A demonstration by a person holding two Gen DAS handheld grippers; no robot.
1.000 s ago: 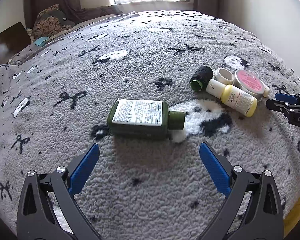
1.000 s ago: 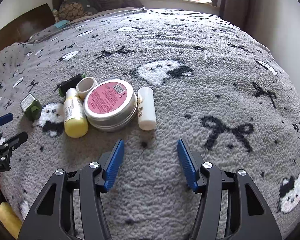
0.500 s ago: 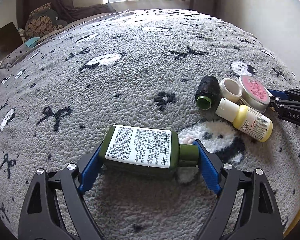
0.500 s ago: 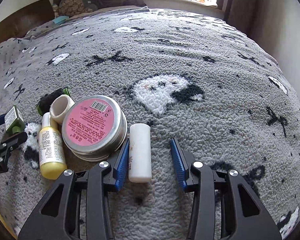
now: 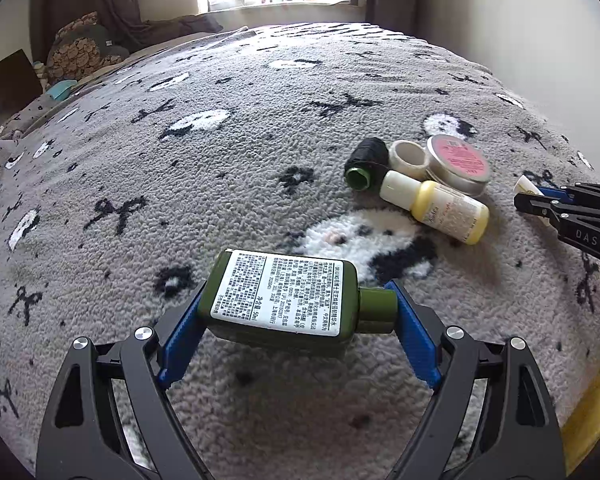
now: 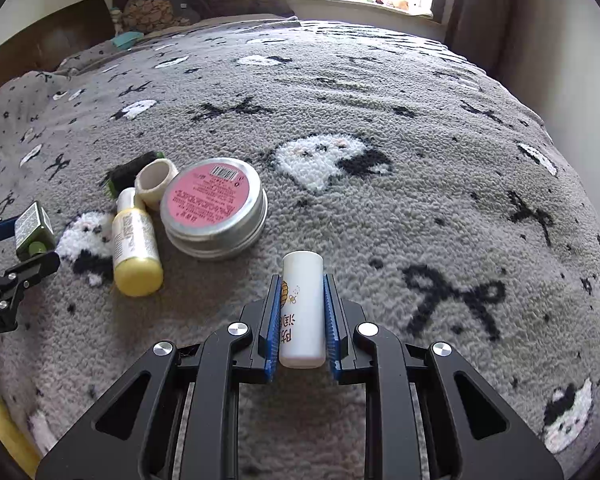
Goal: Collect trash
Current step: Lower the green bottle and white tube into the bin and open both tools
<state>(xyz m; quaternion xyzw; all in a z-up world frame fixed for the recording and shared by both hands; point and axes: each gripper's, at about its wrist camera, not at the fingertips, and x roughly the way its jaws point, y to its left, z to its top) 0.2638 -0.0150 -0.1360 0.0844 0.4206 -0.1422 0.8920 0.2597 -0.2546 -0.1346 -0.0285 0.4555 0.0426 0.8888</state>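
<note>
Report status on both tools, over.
Left tool shut on green bottle, end to end. Right tool shut on white tube. Yellow bottle, pink tin, tape roll, black spool on blanket. Nothing in the way.

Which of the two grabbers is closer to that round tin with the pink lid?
Right. The right gripper, holding the white tube, sits just beside the pink-lidded tin; the left gripper, holding the green bottle, is beyond the yellow bottle.

A dark green bottle (image 5: 284, 300) with a white printed label is lying sideways, cap pointing toward the round pink-lidded tin (image 6: 214, 210). A white tube (image 6: 302, 308) is pointing lengthwise just right of that tin. A yellow bottle (image 6: 134, 246), white ring (image 6: 156, 184) and black spool (image 6: 130, 176) are clustering against the tin's left side.
</note>
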